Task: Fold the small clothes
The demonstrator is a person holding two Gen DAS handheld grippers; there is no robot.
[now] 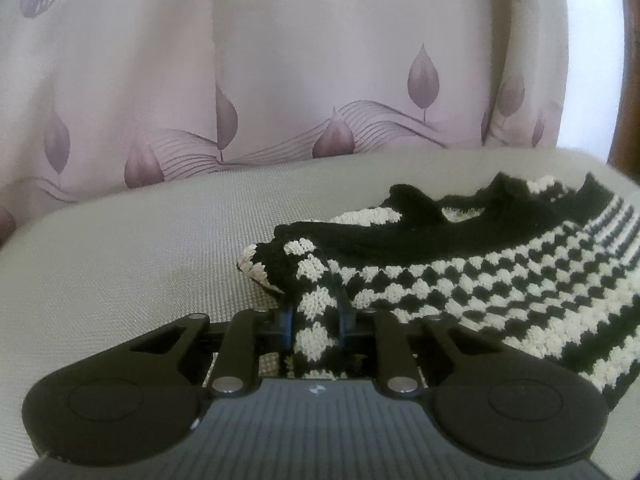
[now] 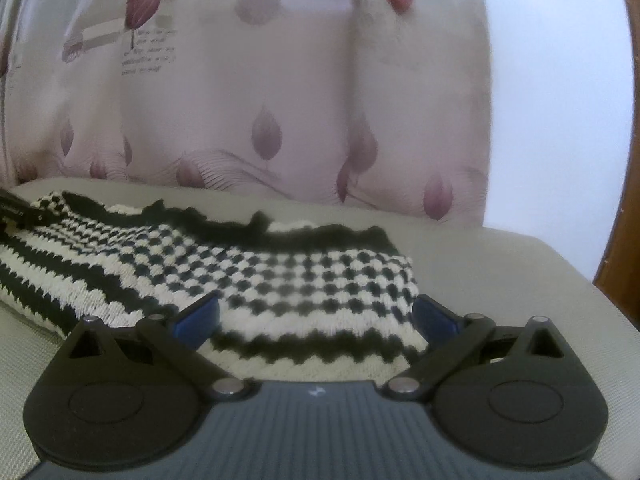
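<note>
Centrally, the left tool [image 1: 316,328] is gripping a narrow strip of the black-and-white knitted garment [image 1: 500,280], its blue pads closed tightly on the checkered fabric, which is bunching up between them. From this clamped strip, the garment is spreading away ahead and to the right of the left tool, with a black scalloped edge running along its far side and striped bands lying along the side nearer the tool. The garment is resting on a grey woven surface [image 1: 120,260], which is extending to the left of the tool and beyond it.

Seen from the right wrist, the right tool [image 2: 316,316] is standing wide, its two blue pads [image 2: 198,316] well apart and holding nothing. The knitted garment [image 2: 280,280] is lying directly ahead of it, with the near striped hem sitting between the spread fingers; whether the pads are touching the fabric cannot be told. The garment is stretching away to the left of the right tool across the grey surface [image 2: 520,280].

Beyond both tools, a pale curtain [image 1: 300,80] printed with purple leaf shapes is hanging behind the surface.
</note>
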